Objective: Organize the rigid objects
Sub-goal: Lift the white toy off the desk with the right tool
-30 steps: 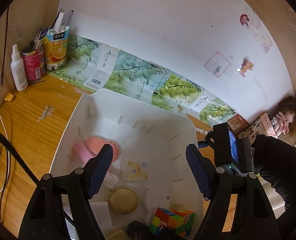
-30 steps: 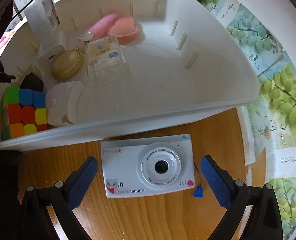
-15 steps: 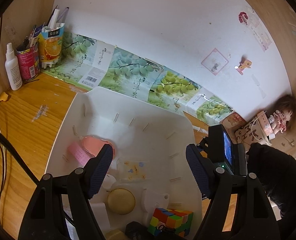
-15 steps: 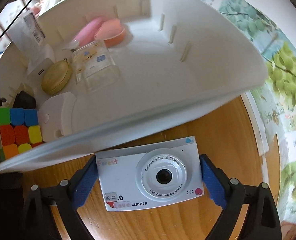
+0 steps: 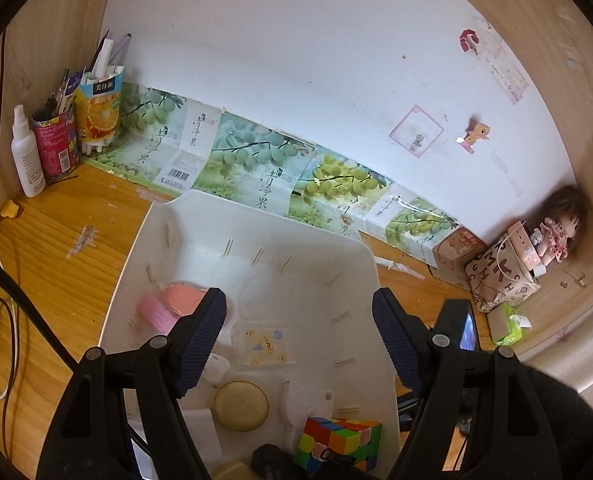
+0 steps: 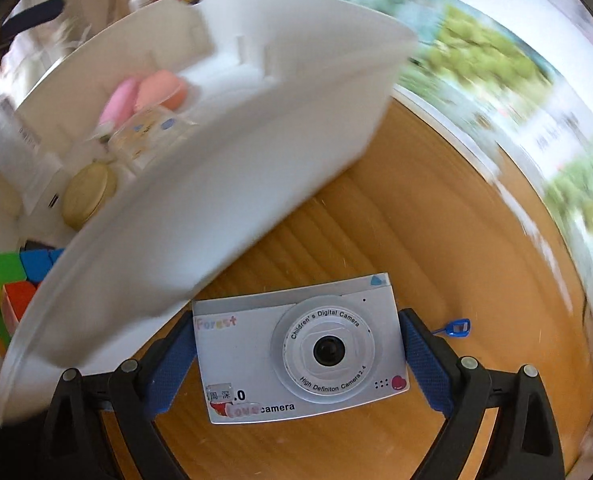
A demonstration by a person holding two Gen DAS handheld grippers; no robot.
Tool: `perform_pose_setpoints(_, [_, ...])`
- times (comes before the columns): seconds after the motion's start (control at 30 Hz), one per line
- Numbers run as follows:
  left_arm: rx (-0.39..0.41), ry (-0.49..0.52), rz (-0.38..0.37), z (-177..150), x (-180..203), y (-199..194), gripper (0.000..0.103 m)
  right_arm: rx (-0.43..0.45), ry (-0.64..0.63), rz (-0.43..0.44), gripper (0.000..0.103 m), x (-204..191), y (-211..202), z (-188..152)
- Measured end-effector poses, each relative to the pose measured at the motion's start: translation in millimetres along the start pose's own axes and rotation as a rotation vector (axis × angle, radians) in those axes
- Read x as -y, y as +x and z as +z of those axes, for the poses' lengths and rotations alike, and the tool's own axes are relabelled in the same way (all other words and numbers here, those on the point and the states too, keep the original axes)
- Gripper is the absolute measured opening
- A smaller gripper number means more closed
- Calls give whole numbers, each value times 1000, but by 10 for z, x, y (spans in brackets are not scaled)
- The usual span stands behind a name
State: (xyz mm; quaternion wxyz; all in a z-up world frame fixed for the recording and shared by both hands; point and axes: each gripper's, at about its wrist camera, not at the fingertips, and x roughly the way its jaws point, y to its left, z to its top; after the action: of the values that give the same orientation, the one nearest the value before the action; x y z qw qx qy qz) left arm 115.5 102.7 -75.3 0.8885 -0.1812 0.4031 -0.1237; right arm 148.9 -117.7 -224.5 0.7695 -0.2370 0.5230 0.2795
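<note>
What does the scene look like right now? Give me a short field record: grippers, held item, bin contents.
right gripper: shut on children's digital camera, over the wooden desk, beside the bin
left gripper: open, holding nothing, above the white bin
bin contents: Rubik's cube, round tan case, clear card box, pink and orange items
image quality: right wrist view motion-blurred outside the camera

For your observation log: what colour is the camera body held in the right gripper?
Silvery white camera, clearest in the right wrist view, clamped by the right gripper.
</note>
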Motion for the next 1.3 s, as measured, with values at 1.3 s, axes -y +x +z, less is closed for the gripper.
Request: perform_pose_setpoints(1.3, [193, 26, -39, -285, 120, -856, 78, 464, 554, -133, 93, -297, -1098, -871])
